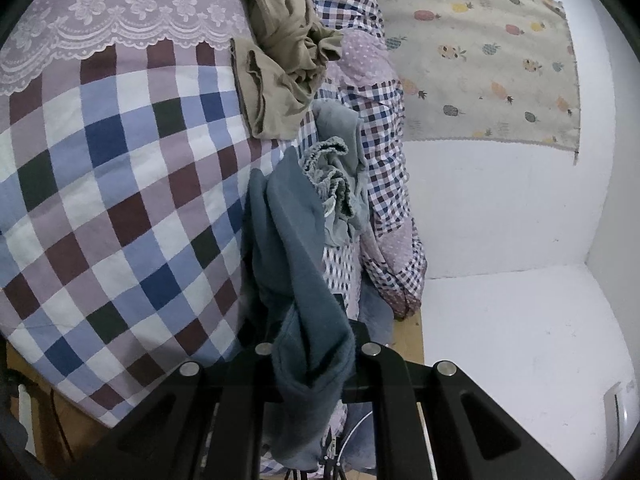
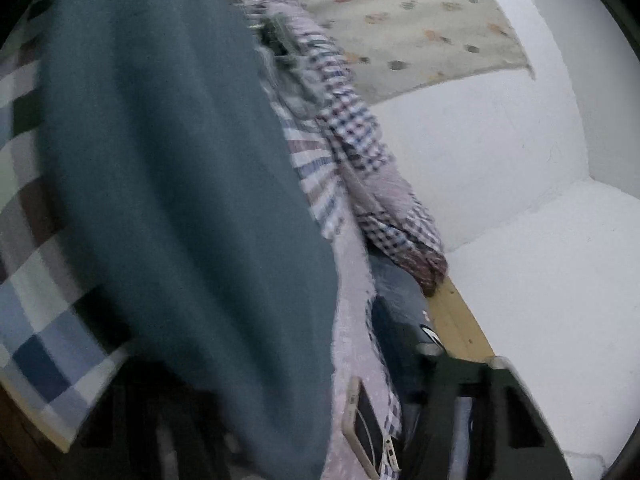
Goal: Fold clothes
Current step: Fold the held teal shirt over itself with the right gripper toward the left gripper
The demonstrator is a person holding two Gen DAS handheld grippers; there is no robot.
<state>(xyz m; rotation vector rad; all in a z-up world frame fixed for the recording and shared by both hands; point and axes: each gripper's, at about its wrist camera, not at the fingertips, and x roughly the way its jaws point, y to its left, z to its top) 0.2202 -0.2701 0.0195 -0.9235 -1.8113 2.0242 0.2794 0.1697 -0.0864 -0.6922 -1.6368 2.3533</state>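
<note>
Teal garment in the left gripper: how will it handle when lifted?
Likely floppy: the teal garment bunches and sags where the left gripper pinches it. Probably grippy, since the surface looks fuzzy. It may drag the grey garment lying against it.

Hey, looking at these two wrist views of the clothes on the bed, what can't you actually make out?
- Right gripper's fingertips: right wrist view, covered by the teal garment and smeared by blur.
- Left gripper pads: left wrist view, wrapped in the same teal garment.
- Phone screen: right wrist view, blurred, part cut off.
- Khaki garment: left wrist view, crumpled, type unclear.
</note>
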